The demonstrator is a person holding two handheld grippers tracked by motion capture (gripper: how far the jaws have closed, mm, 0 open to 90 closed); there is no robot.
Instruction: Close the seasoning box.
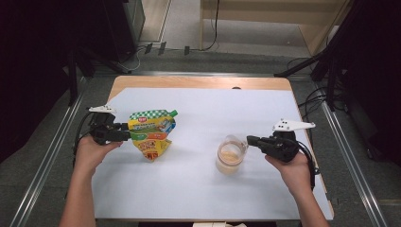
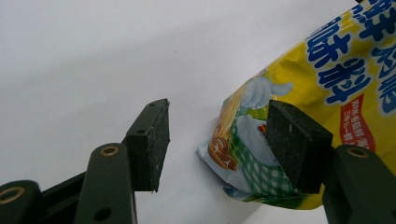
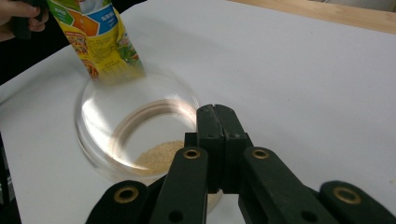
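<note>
Landmark: the clear cup (image 1: 231,154) stands on the white surface (image 1: 198,189) with a little tan powder (image 3: 156,156) at its bottom.
Pouch: the yellow seasoning pouch (image 1: 150,134) stands well to the cup's left, tipped on a lower corner.
Left gripper (image 2: 217,140): jaws apart, one pad against the pouch face — likely steadying it, not clamping.
Right gripper (image 3: 215,122): jaws pressed together on the cup's near rim, seemingly pinching the wall to hold the cup in place.

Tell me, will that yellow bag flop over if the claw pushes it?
Probably floppy: the yellow bag is a creased, soft-looking pouch, so it may bend rather than slide. It looks tilted on a narrow end, so a push could well tip it. Its skin is glossy, so it might slip between the open left claw.
</note>
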